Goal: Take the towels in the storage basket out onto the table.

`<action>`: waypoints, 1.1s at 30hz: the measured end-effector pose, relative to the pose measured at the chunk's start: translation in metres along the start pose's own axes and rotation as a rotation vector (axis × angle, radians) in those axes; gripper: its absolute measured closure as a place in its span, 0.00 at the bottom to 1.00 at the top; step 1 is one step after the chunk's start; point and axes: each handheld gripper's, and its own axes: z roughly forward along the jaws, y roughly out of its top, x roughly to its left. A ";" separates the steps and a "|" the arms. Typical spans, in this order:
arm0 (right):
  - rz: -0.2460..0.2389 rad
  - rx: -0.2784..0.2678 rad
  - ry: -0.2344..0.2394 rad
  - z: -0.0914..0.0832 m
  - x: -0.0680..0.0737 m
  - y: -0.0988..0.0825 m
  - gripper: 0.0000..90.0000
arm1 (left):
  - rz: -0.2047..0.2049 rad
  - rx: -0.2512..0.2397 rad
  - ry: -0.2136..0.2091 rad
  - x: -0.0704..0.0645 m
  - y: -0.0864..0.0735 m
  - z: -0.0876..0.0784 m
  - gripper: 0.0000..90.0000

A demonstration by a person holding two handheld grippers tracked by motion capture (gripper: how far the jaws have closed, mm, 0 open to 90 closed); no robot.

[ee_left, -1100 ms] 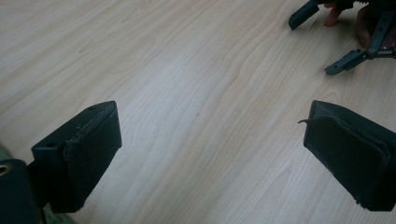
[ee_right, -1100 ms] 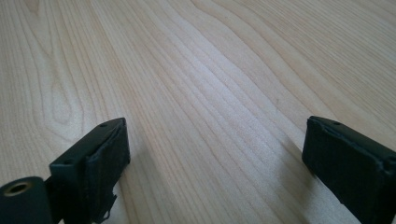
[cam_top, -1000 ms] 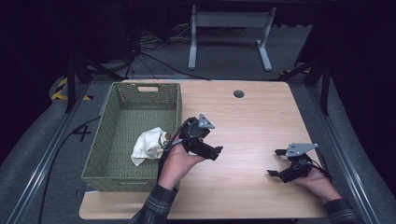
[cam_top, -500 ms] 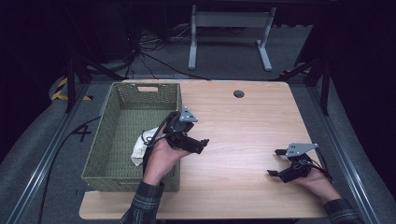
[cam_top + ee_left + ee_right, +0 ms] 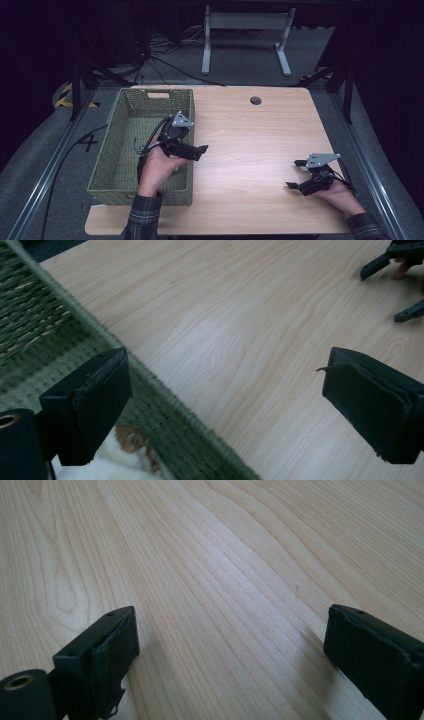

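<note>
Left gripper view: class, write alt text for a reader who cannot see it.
Open black tongs straddle the rim of a green woven basket, above a wooden table. A white cloth lies in the basket; the other tongs show top right.

basket (image 5: 131, 131) on the table's (image 5: 260, 140) left, cloth (image 5: 112, 467) inside.

One sign can be read: a dark "4" marked on the grey floor (image 5: 60, 165) left of the bench, beside the green basket's side.
</note>
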 end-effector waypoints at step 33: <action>0.001 0.000 -0.001 0.000 0.000 0.000 0.08 | -0.148 0.143 0.119 0.059 -0.054 0.008 0.08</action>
